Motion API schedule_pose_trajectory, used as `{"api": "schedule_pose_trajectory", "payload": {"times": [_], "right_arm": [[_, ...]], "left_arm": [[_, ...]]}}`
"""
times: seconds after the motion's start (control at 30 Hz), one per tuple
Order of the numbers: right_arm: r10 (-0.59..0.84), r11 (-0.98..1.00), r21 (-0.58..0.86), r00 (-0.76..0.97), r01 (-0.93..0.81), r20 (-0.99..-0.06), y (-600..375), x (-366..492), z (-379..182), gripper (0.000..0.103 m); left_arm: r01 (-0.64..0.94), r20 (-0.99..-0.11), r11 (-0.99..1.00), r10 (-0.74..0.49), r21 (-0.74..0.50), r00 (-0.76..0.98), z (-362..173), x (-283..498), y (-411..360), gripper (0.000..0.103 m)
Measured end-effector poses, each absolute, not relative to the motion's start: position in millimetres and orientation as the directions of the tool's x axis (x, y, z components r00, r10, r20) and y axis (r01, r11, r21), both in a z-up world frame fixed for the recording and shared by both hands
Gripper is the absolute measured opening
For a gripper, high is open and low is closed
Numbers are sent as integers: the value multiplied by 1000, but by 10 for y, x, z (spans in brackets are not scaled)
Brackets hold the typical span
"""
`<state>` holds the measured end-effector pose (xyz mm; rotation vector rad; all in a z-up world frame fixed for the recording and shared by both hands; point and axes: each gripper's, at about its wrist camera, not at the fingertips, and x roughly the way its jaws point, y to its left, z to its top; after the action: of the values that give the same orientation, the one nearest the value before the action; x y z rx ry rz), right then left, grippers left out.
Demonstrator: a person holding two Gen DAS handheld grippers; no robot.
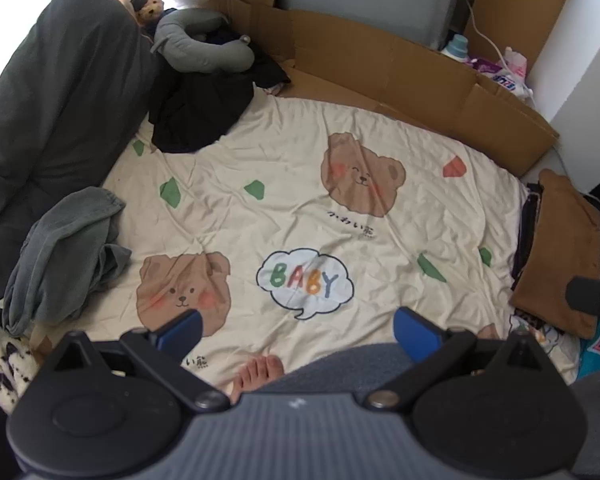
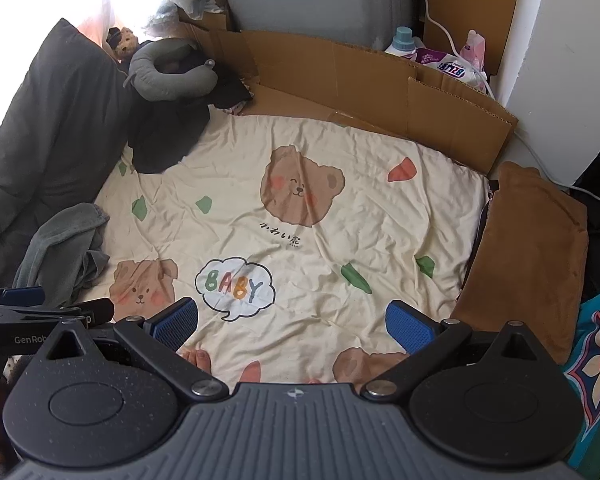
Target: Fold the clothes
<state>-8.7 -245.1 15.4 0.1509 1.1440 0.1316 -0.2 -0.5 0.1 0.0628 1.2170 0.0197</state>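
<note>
Both pairs of blue-padded fingers [image 1: 180, 330] stand spread wide and hold nothing: I read the left gripper [image 1: 298, 330] and the right gripper [image 2: 292, 320] as empty, hovering above the near edge of the cream bear-print bedsheet [image 1: 300, 208].

I count three garments. One crumpled grey-green sweatshirt [image 1: 64, 252] lies at the sheet's left edge, its long axis running from the near-left corner toward the far edge. One rumpled black garment [image 1: 202, 114] lies in the far-left corner. One folded brown garment [image 1: 560, 256] lies flat along the right edge, its long axis parallel to that edge.

One grey neck pillow [image 1: 198, 46] and one small brown teddy bear [image 1: 150, 6] sit beyond the far-left corner.

Only the left wrist view shows grey trouser fabric [image 1: 340, 364] beside bare toes [image 1: 256, 372]. Only the right wrist view shows the left gripper's side profile at the near-left corner.
</note>
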Motion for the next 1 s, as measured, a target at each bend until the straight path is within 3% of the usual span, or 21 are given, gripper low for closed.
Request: {"api": "schedule_pose_trajectory", "payload": {"times": [1.0], "right_arm": [[174, 982, 190, 412, -2, -895, -2489, -104, 169, 103]], "left_arm": [[39, -930, 997, 46, 65, 364, -3, -13, -53, 103]]}}
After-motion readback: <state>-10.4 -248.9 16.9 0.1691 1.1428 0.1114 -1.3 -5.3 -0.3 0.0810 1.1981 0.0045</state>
